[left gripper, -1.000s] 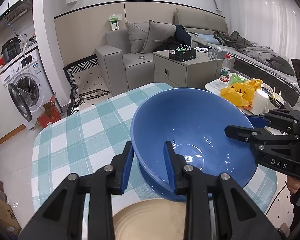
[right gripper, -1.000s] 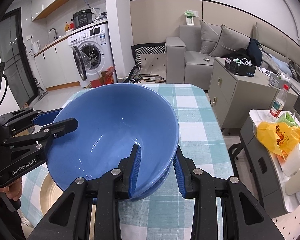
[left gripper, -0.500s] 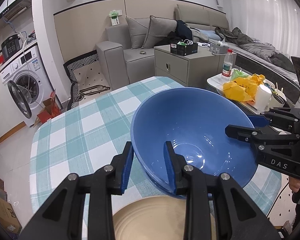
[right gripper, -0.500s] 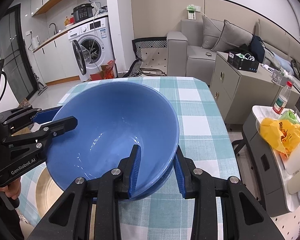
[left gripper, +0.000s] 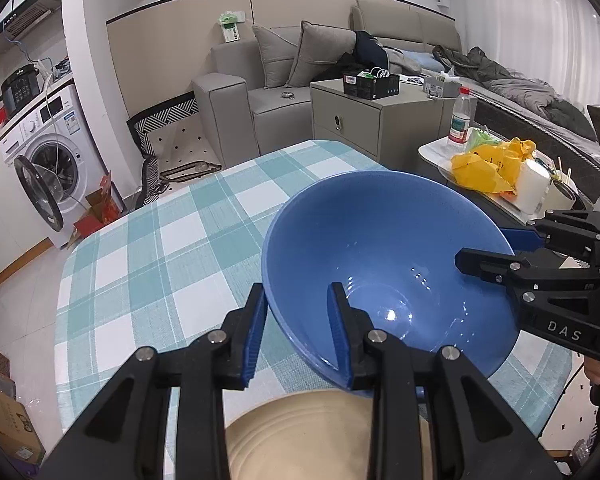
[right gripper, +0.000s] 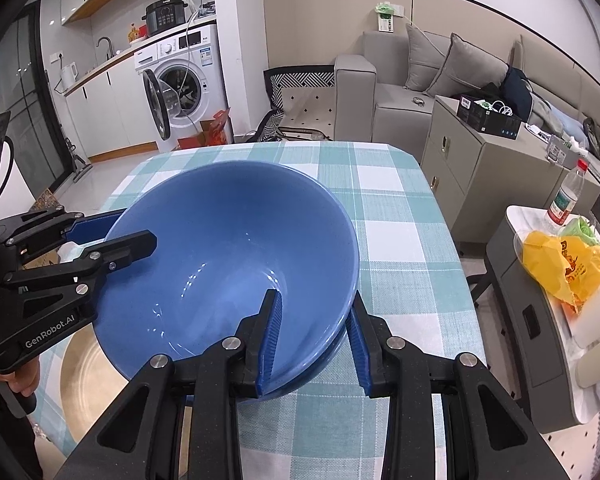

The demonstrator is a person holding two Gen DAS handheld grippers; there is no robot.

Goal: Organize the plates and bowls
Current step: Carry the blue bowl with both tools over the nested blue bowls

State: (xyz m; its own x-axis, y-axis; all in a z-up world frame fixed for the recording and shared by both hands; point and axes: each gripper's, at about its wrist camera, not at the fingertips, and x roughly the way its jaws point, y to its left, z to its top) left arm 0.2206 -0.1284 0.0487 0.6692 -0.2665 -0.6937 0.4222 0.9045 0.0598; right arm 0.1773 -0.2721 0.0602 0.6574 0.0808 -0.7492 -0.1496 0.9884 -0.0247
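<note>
Both grippers, left (left gripper: 298, 328) and right (right gripper: 314, 338), clamp bowl (left gripper: 384, 256) rim; plate (left gripper: 324, 436) beneath on table (left gripper: 160, 248).

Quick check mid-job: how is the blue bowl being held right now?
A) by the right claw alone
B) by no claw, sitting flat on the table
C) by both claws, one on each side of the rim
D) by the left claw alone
C: the left claw and the right claw each straddle the rim of the blue bowl on opposite sides.

Two blue bowls (right gripper: 228, 264) nested together are counted, plus one beige plate (left gripper: 300, 432), one water bottle (right gripper: 566, 196), one yellow bag (left gripper: 488, 164), two cushions (left gripper: 300, 50).
</note>
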